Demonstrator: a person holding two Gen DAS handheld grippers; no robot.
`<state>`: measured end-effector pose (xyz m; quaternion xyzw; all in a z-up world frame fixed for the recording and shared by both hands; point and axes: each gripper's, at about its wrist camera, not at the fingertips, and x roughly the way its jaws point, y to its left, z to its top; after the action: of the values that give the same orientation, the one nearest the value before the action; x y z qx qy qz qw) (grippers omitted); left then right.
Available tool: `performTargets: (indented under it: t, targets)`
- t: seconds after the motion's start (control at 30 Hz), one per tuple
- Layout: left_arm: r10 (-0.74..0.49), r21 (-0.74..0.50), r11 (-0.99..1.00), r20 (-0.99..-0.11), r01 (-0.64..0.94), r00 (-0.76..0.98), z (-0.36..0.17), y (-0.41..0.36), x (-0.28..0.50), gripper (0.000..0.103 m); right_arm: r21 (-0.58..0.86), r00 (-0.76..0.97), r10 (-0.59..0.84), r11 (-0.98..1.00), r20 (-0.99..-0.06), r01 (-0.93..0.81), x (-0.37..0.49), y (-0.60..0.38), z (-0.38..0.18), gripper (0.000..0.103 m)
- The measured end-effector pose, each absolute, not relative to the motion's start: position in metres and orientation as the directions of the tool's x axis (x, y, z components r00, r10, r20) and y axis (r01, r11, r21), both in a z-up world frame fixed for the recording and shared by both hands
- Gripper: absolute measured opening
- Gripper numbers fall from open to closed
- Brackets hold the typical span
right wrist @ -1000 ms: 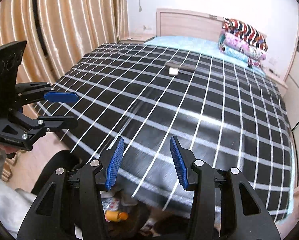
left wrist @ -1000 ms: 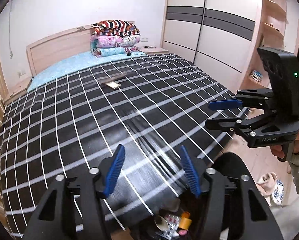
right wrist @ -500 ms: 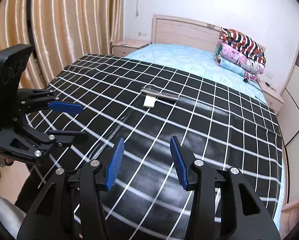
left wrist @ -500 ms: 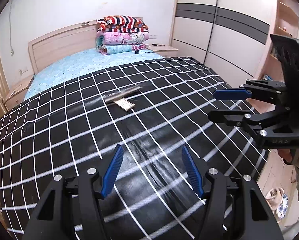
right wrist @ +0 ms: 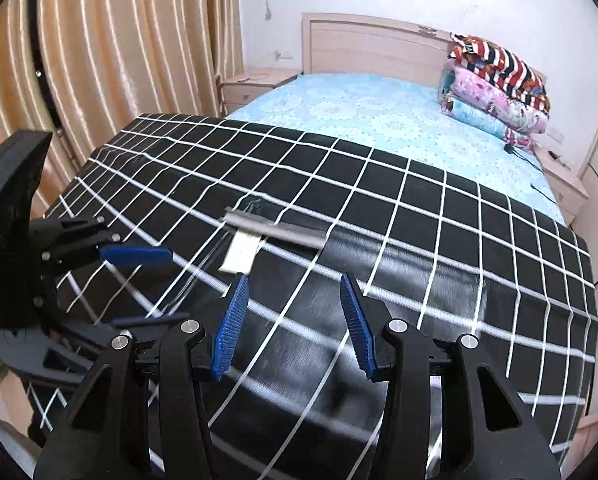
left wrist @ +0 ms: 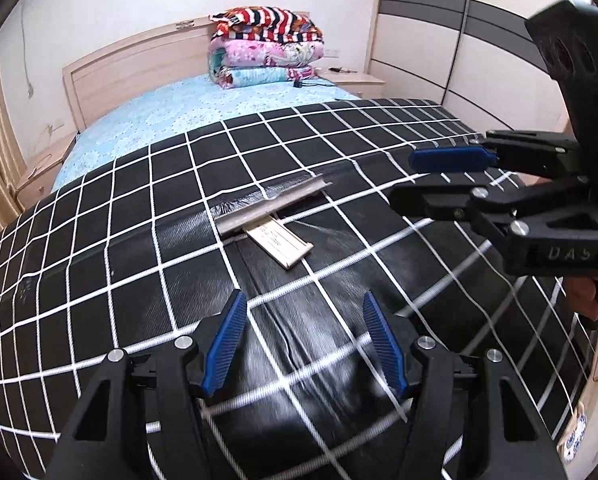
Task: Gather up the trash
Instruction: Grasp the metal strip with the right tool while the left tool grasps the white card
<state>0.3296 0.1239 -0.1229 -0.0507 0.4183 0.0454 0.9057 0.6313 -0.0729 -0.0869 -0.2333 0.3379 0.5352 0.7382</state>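
Your left gripper (left wrist: 303, 344) hangs over the black checked cover (left wrist: 139, 216) near the foot edge of the bed, its blue pads spread partway with only cover showing between them; it holds nothing and touches nothing. Your right gripper (right wrist: 293, 326) hangs just beside it over the same end of the bed, also partly spread and empty. In the left wrist view the right gripper (left wrist: 423, 178) comes in from the right edge of the picture, and part of your hand (left wrist: 585, 294) shows on its handle.

The trash lies ahead of both tools, about the middle of the checked cover and well short of its far edge: a long grey strip (left wrist: 273, 210) lying crosswise, and a flat pale card (left wrist: 281, 244) touching its near side. Neither gripper reaches them.

Beyond the cover the light blue sheet (right wrist: 359, 108) runs to the headboard (right wrist: 367, 46), with folded blankets (right wrist: 495, 88) stacked in that far right corner.
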Motion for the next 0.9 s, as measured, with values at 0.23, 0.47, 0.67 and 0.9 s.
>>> performTargets:
  t: [0.23, 0.47, 0.67, 0.9]
  targets:
    - [0.060, -0.082, 0.978, -0.773, -0.194, 0.632, -0.136, 0.138, 0.362, 0.058, -0.015, 0.186, 0.618, 0.271, -0.764, -0.962, 0.653, -0.047, -0.097, 0.047]
    - [0.081, -0.097, 0.967, -0.764, -0.237, 0.640, -0.134, 0.143, 0.376, 0.058, -0.064, 0.154, 0.609, 0.166, -0.778, -0.984, 0.655, -0.030, -0.106, 0.047]
    - [0.131, -0.043, 0.968, -0.752, -0.246, 0.646, -0.136, 0.142, 0.377, 0.042, -0.048, 0.099, 0.610, 0.101, -0.786, -0.994, 0.657, -0.019, -0.112, 0.047]
    - [0.133, -0.034, 0.971, -0.746, -0.237, 0.652, -0.138, 0.149, 0.367, 0.024, -0.040, 0.074, 0.588, 0.070, -0.805, -0.997, 0.653, -0.016, -0.123, 0.023]
